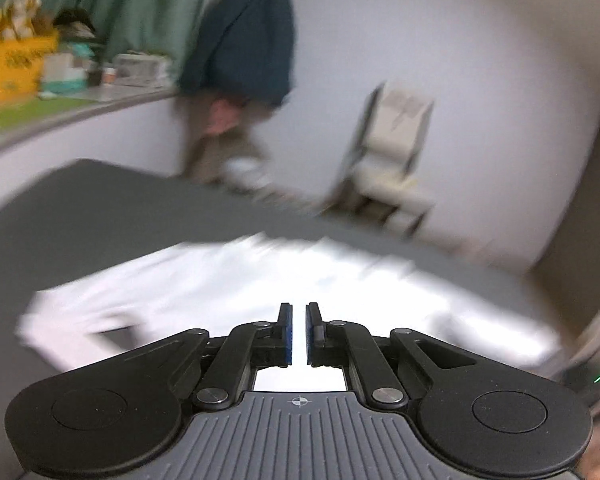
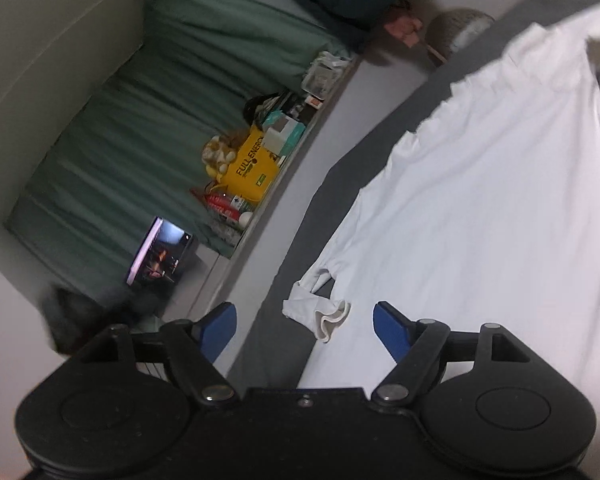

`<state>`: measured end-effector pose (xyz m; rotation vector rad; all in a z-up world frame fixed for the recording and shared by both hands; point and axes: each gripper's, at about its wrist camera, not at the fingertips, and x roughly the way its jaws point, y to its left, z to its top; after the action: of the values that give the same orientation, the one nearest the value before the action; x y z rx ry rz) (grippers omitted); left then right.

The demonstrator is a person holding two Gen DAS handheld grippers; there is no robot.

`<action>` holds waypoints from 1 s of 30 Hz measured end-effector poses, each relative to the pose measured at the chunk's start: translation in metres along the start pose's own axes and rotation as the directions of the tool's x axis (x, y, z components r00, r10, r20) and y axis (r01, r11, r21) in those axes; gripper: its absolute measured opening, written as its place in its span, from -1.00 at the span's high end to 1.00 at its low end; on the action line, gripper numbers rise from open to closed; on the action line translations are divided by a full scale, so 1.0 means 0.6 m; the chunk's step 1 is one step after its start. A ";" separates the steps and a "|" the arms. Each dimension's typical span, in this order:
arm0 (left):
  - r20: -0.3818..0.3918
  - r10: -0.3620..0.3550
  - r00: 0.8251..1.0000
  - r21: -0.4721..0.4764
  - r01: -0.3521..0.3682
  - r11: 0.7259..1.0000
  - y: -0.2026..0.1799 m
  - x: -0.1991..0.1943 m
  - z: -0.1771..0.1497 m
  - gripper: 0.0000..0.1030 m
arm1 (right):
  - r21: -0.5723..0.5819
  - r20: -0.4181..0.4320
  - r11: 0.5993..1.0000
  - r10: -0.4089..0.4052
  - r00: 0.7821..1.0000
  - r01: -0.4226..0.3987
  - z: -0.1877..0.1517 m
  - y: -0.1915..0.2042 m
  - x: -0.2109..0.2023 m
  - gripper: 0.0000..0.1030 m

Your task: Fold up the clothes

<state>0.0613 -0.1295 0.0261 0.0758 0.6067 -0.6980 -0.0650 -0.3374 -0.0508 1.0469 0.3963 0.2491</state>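
Nearest our lenses are the two grippers: the left gripper (image 1: 299, 334) has its blue pads drawn almost together with only a thin slit between them and nothing caught there, while the right gripper (image 2: 304, 330) stands wide apart, empty, its pads either side of a curled cuff (image 2: 328, 318). The shirt (image 2: 480, 208) is white and lies spread on the grey table (image 2: 300, 280), one sleeve reaching the table's edge, the body running away from us; in the left view it is a bright smear below the closed tips, too blurred for us to read its creases. We judge the first risk to be a poor grab: if we close the right pads on the cuff alone, we lift a single layer and the sleeve trails, dragging the body askew. A second risk is the edge, since the cuff sits near it and a careless tug could pull cloth off the table. The left side, shut and holding nothing, cannot pin the shirt, so any pull from the right may slide the whole garment. Beyond the table a person (image 1: 228, 116) stands by the wall, and a cluttered ledge with a yellow box (image 2: 252, 168) lies well apart from our work.
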 end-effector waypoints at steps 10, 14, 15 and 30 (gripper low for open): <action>-0.034 0.257 0.966 0.464 -0.213 0.860 -0.031 0.108 -0.131 -0.64 | 0.001 -0.092 0.999 -0.037 0.995 0.037 -0.012 -0.009 0.040 -0.45; -0.039 0.336 0.941 0.575 -0.254 0.778 -0.040 0.174 -0.116 -0.64 | 0.006 -0.113 0.999 -0.050 0.992 0.051 -0.016 -0.016 0.046 -0.45; -0.033 0.348 0.937 0.619 -0.254 0.743 -0.042 0.188 -0.116 -0.63 | 0.007 -0.117 0.998 -0.053 0.992 0.055 -0.016 -0.018 0.048 -0.45; -0.025 0.364 0.931 0.373 -0.329 0.867 0.064 0.169 0.032 0.83 | 0.062 -0.130 0.996 -0.057 0.990 0.066 -0.012 -0.044 0.051 -0.45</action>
<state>0.1557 -0.1640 -0.0186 0.5554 0.5292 -0.4477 -0.0400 -0.3325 -0.0830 1.0850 0.5552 0.2500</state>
